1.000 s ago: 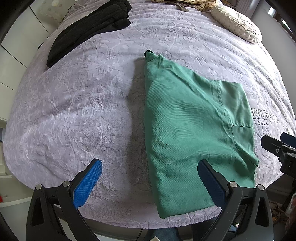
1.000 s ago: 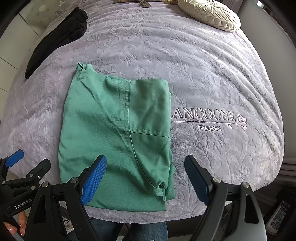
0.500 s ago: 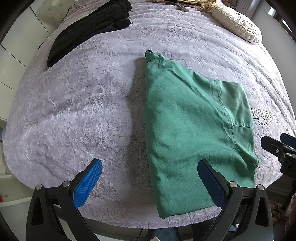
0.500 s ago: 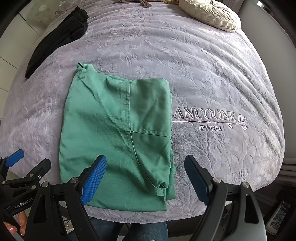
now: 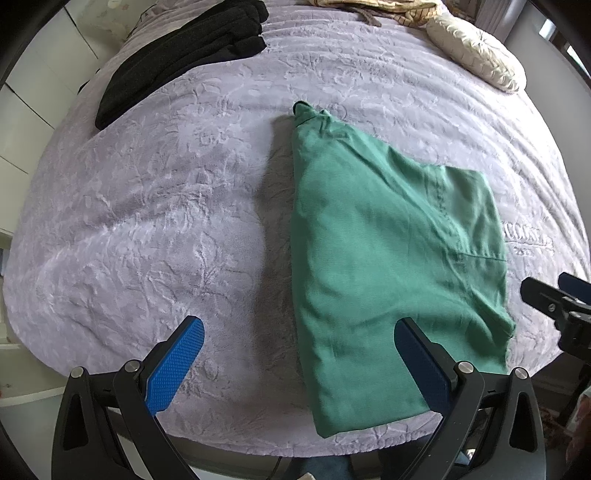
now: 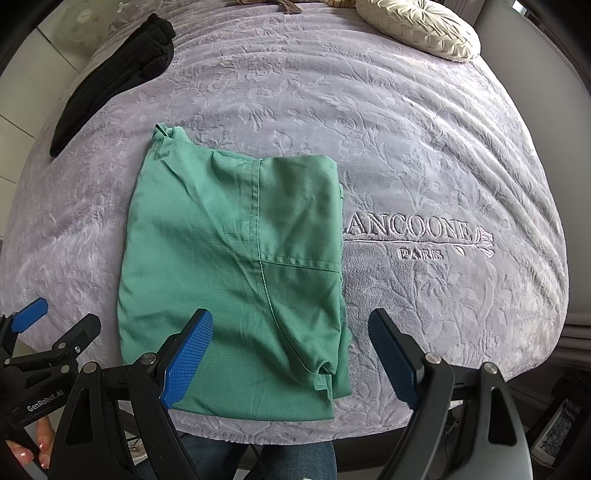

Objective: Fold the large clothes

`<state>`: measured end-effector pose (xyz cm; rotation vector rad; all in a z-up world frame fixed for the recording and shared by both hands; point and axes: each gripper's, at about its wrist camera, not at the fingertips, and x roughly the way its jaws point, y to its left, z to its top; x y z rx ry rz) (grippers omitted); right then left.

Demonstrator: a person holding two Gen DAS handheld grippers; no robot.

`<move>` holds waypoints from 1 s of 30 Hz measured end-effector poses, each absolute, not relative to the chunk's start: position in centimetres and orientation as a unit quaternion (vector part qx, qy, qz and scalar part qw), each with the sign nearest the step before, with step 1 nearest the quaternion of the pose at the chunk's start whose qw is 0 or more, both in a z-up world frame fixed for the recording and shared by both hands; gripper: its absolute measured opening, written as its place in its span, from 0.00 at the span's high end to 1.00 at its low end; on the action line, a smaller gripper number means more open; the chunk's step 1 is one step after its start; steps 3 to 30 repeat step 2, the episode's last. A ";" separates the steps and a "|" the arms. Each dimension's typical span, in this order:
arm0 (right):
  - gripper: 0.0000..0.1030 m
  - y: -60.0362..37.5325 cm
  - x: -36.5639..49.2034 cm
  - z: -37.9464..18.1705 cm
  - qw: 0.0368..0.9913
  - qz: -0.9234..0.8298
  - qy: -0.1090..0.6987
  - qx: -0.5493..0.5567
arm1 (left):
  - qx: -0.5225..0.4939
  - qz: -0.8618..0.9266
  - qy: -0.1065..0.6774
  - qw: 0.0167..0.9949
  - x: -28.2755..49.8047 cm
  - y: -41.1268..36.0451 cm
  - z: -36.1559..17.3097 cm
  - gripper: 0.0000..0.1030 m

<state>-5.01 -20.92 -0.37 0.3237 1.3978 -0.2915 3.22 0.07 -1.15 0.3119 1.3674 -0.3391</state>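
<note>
A green garment (image 5: pixel 388 258) lies folded flat near the front edge of a lilac bedspread (image 5: pixel 166 221); it also shows in the right wrist view (image 6: pixel 236 266). My left gripper (image 5: pixel 295 354) is open and empty, held above the garment's near left edge. My right gripper (image 6: pixel 291 350) is open and empty, held above the garment's near right corner. Neither touches the cloth.
A folded black garment (image 5: pixel 177 55) lies at the far left of the bed, also in the right wrist view (image 6: pixel 110 77). A cream round cushion (image 6: pixel 417 29) sits at the far right. The bedspread carries embroidered lettering (image 6: pixel 410 232) right of the green garment.
</note>
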 end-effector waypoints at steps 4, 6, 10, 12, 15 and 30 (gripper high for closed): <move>0.14 -21.0 -5.0 -0.5 0.743 -0.133 0.639 0.148 | 0.141 -0.163 0.625 0.750 3.2 -0.1 -1.0 0.00; 0.14 -21.0 -5.0 -0.5 0.743 -0.133 0.639 0.148 | 0.141 -0.163 0.625 0.750 3.2 -0.1 -1.0 0.00; 0.14 -21.0 -5.0 -0.5 0.743 -0.133 0.639 0.148 | 0.141 -0.163 0.625 0.750 3.2 -0.1 -1.0 0.00; 0.14 -21.0 -5.0 -0.5 0.743 -0.133 0.639 0.148 | 0.141 -0.163 0.625 0.750 3.2 -0.1 -1.0 0.00; 0.14 -21.0 -5.0 -0.5 0.743 -0.133 0.639 0.148 | 0.141 -0.163 0.625 0.750 3.2 -0.1 -1.0 0.00; 0.14 -21.0 -5.0 -0.5 0.743 -0.133 0.639 0.148 | 0.141 -0.163 0.625 0.750 3.2 -0.1 -1.0 0.00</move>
